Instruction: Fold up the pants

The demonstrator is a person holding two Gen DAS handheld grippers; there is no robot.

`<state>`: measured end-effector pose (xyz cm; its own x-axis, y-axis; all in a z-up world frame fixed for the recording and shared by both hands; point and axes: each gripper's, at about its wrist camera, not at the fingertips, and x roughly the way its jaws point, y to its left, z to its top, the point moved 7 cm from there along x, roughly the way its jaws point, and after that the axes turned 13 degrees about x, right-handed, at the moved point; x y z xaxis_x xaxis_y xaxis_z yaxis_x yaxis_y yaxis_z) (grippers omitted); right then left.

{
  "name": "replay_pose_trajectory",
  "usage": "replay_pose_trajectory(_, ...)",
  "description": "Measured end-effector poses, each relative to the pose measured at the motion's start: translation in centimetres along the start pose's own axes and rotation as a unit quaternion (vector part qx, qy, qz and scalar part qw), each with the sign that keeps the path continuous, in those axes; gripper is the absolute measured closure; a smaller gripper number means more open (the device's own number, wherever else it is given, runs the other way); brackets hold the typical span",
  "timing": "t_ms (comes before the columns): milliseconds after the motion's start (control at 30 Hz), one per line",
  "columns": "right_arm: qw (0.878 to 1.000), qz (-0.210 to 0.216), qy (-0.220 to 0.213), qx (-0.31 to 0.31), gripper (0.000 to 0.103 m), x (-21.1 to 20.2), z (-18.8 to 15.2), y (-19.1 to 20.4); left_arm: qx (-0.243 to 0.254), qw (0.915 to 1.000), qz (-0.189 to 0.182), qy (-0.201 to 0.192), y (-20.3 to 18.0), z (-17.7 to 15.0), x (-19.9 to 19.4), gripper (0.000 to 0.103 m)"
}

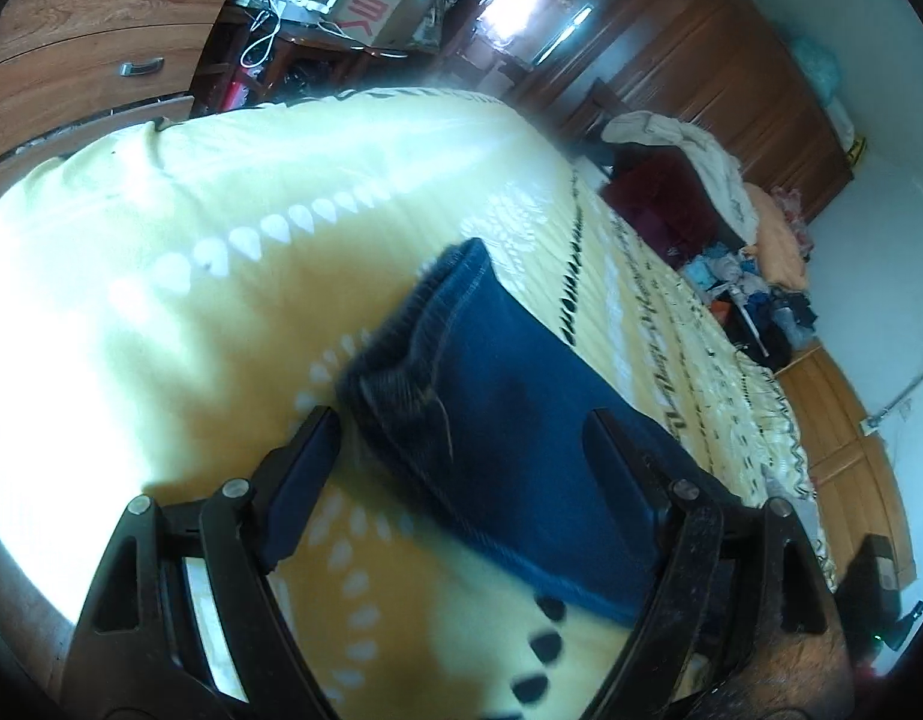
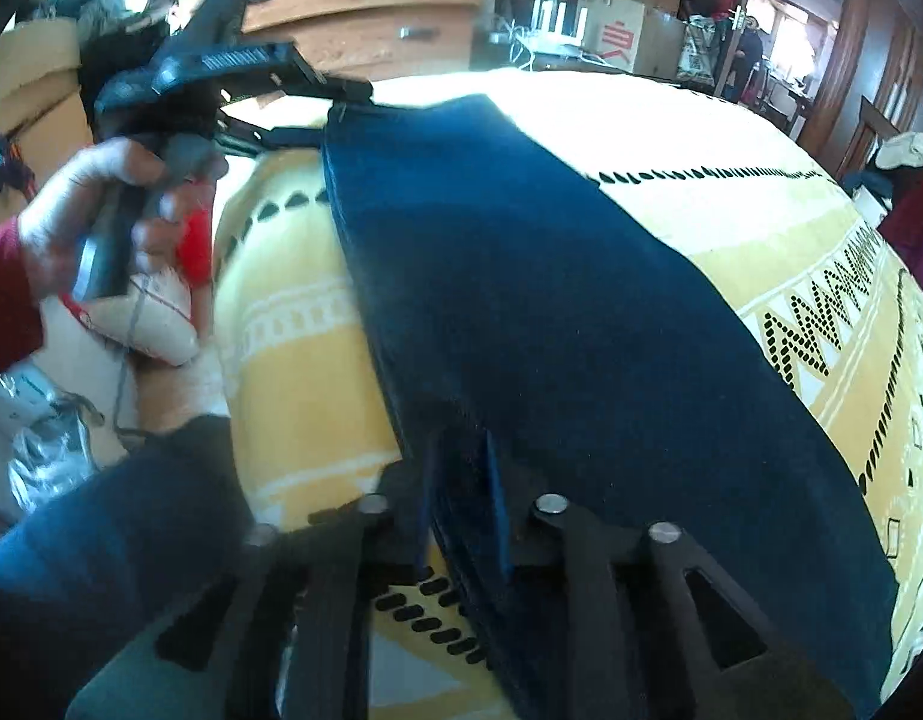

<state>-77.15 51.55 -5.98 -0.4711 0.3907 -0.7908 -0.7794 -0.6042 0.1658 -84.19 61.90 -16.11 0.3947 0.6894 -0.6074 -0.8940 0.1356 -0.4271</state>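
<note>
Dark blue jeans lie folded lengthwise on a yellow patterned bedspread. In the left wrist view the jeans run away from me, their frayed hem end at the far tip. My left gripper is open, its jaws wide apart on either side of the jeans' near edge. It also shows in the right wrist view, held by a hand at the far end of the jeans. My right gripper is shut on the jeans' near edge.
The bedspread covers a bed. A wooden drawer unit and cardboard boxes stand beyond it. A wooden wardrobe and piled clothes are at the right. The person's leg is at lower left.
</note>
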Motion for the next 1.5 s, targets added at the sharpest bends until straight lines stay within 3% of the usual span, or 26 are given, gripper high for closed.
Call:
replay_pose_trajectory(233, 0.999, 0.017, -0.024, 0.039, 0.066, -2.1, -0.1, -0.1, -0.038, 0.9989, -0.028, -0.002, -0.3, 0.0, 0.2, 0.018)
replay_pose_trajectory(300, 0.998, 0.014, -0.027, 0.046, 0.064, -2.5, -0.2, -0.1, -0.029, 0.9996, -0.006, 0.000, -0.8, -0.3, -0.1, 0.022)
replay_pose_trajectory(400, 0.998, 0.015, -0.033, 0.054, 0.062, -3.4, -0.5, 0.2, -0.008, 0.9998, -0.014, 0.008, -2.2, -0.9, 0.7, 0.022)
replay_pose_trajectory(533, 0.998, 0.008, -0.032, 0.056, 0.060, -3.6, -1.1, 0.3, -0.005, 1.0000, 0.006, 0.001, -2.0, -0.1, 1.8, 0.023)
replay_pose_trajectory(567, 0.998, 0.004, -0.031, 0.054, 0.060, -3.6, -1.3, 0.3, -0.007, 0.9999, 0.008, -0.006, -2.0, 0.3, 2.0, 0.030)
replay_pose_trajectory(600, 0.998, -0.001, -0.030, 0.052, 0.060, -3.7, -1.4, 0.3, -0.013, 0.9999, 0.003, -0.004, -1.9, 0.6, 2.3, 0.075)
replay_pose_trajectory(633, 0.998, -0.009, -0.032, 0.051, 0.060, -3.9, -1.5, 0.2, -0.027, 0.9996, -0.006, 0.009, -2.1, 0.8, 3.0, 0.092)
replay_pose_trajectory(667, 0.998, -0.013, -0.036, 0.054, 0.060, -4.3, -1.5, 0.0, -0.025, 0.9995, -0.014, 0.013, -3.2, 1.3, 3.5, 0.091)
replay_pose_trajectory(733, 0.995, -0.018, -0.056, 0.080, 0.060, -5.6, -1.3, -1.2, 0.046, 0.9988, -0.009, 0.012, -7.1, 2.2, 3.6, 0.092)
replay_pose_trajectory(767, 0.992, -0.025, -0.072, 0.101, 0.060, -6.6, -1.3, -2.3, 0.079, 0.9965, -0.027, 0.009, -10.0, 2.7, 3.5, 0.092)
replay_pose_trajectory(867, 0.976, -0.049, -0.106, 0.184, 0.060, -9.9, -2.4, -7.2, 0.177, 0.9799, -0.091, -0.001, -20.2, 3.1, 3.3, 0.092)
replay_pose_trajectory(933, 0.961, -0.067, -0.116, 0.241, 0.060, -11.8, -4.3, -11.0, 0.232, 0.9619, -0.144, -0.002, -27.4, 2.4, 3.5, 0.092)
replay_pose_trajectory(1033, 0.933, -0.108, -0.128, 0.320, 0.060, -15.1, -8.6, -17.1, 0.279, 0.9380, -0.205, 0.017, -36.0, -0.4, 5.0, 0.091)
replay_pose_trajectory(1100, 0.911, -0.129, -0.137, 0.368, 0.060, -17.5, -12.3, -20.5, 0.303, 0.9234, -0.233, 0.038, -40.6, -4.4, 6.9, 0.089)
replay_pose_trajectory(1167, 0.891, -0.152, -0.138, 0.405, 0.060, -19.5, -16.2, -23.1, 0.306, 0.9130, -0.253, 0.093, -43.2, -9.4, 9.6, 0.088)
replay_pose_trajectory(1200, 0.884, -0.158, -0.136, 0.419, 0.060, -20.2, -17.8, -24.1, 0.318, 0.9001, -0.263, 0.140, -44.4, -13.2, 11.3, 0.084)
replay_pose_trajectory(1233, 0.876, -0.162, -0.133, 0.433, 0.060, -20.8, -19.4, -25.0, 0.334, 0.8878, -0.260, 0.181, -44.9, -16.4, 12.6, 0.079)
replay_pose_trajectory(1267, 0.867, -0.165, -0.128, 0.452, 0.060, -21.3, -21.5, -25.9, 0.363, 0.8774, -0.224, 0.219, -44.8, -20.2, 14.0, 0.070)
replay_pose_trajectory(1333, 0.858, -0.160, -0.116, 0.475, 0.060, -21.7, -24.2, -26.6, 0.408, 0.8691, -0.210, 0.185, -45.5, -21.6, 12.9, 0.049)
replay_pose_trajectory(1367, 0.856, -0.159, -0.113, 0.479, 0.060, -21.8, -24.9, -26.7, 0.414, 0.8630, -0.220, 0.188, -46.0, -21.7, 12.2, 0.030)
replay_pose_trajectory(1400, 0.855, -0.157, -0.113, 0.481, 0.059, -22.0, -25.4, -26.8, 0.414, 0.8564, -0.240, 0.194, -46.5, -21.8, 11.1, 0.025)
replay_pose_trajectory(1500, 0.855, -0.134, -0.133, 0.483, 0.054, -22.4, -25.1, -27.3, 0.422, 0.8408, -0.268, 0.209, -47.3, -22.7, 8.9, 0.024)
